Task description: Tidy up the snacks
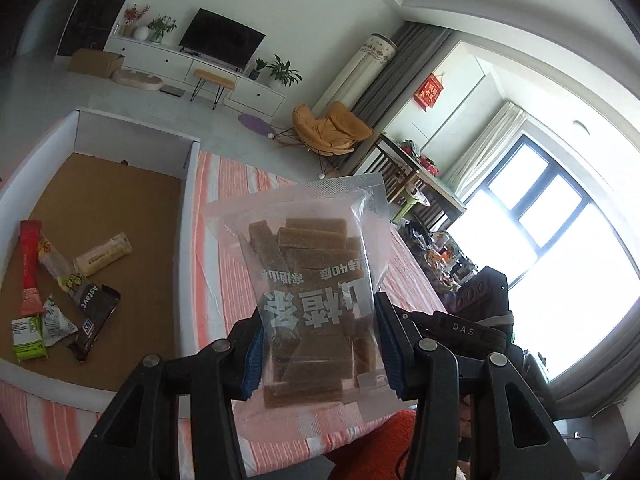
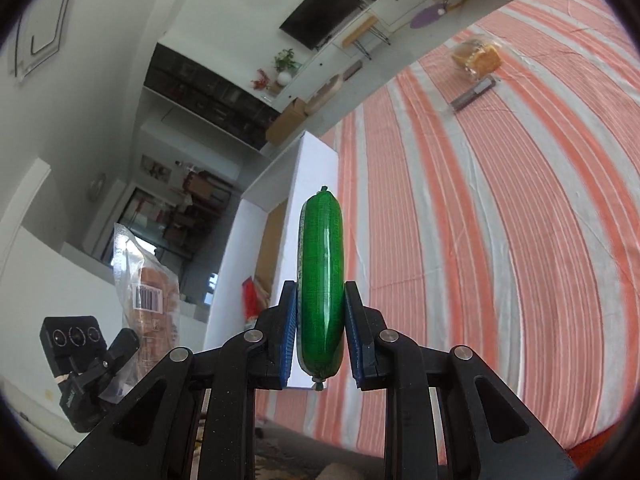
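Several snacks [image 1: 60,284] already lie in the white box [image 1: 188,200]. Your left claw [image 1: 320,344] grips a clear bag of brown bars [image 1: 316,268]; your right claw [image 2: 320,328] clamps a green sausage [image 2: 322,288]. Two snacks [image 2: 476,68] remain on the striped tabletop [image 2: 500,220].

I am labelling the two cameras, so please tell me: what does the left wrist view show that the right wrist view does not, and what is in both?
Only the left wrist view shows the left gripper shut on the clear bag of brown bars, and the small snack packets lying on the box floor.

Only the right wrist view shows the right gripper shut on the green sausage, and a bread bag with a dark bar beside it, on the cloth.

Both show the white box, the striped cloth and the television. The clear bag also appears at the right view's left edge.
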